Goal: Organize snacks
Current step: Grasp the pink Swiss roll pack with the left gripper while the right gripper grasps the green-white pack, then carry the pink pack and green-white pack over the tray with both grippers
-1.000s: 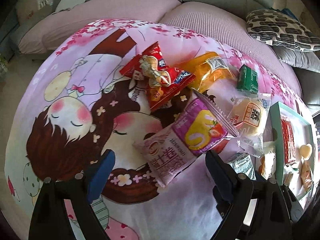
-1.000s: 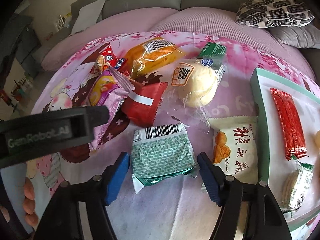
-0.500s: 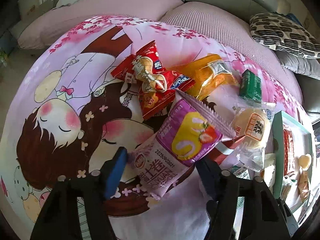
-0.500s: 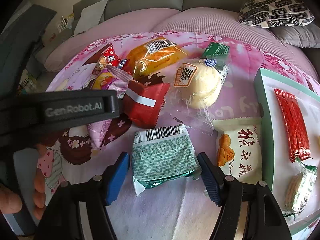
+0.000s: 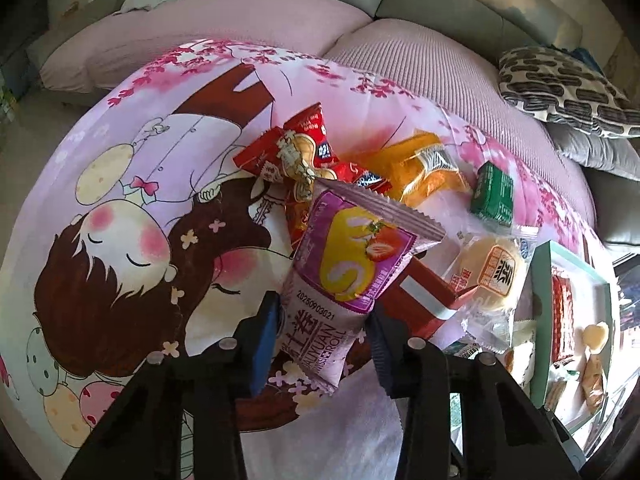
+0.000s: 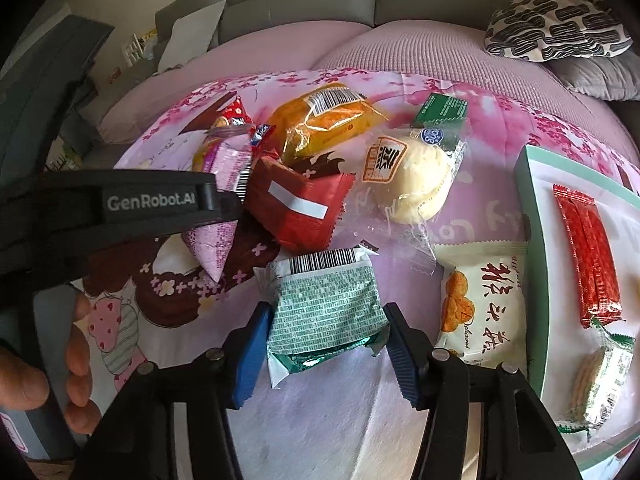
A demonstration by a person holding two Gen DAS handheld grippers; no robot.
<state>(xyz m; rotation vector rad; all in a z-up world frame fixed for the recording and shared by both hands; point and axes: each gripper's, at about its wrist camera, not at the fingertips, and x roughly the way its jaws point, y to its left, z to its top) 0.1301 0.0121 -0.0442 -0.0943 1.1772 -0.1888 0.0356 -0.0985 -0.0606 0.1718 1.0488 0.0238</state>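
My left gripper (image 5: 322, 336) is closing on the purple Swiss roll packet (image 5: 352, 272), its blue pads touching the packet's lower end, whose far end tilts up off the cartoon-printed cloth (image 5: 132, 216) covering the tabletop. My right gripper (image 6: 326, 346) is closing too, and the green-and-white wafer pack (image 6: 326, 308) sits between its pads, which look pressed to both sides. Just to that pack's right lies a white rice-cracker bag (image 6: 486, 304), and against the tabletop's right edge is the mint-rimmed tray (image 6: 532, 264) holding a red stick pack (image 6: 588, 256). Farther in sit a red packet (image 6: 298, 210), a clear-wrapped bun (image 6: 412, 178), an orange bag (image 6: 324, 122) and a small green box (image 6: 440, 110). A hand (image 6: 52, 376) grips the left handle.
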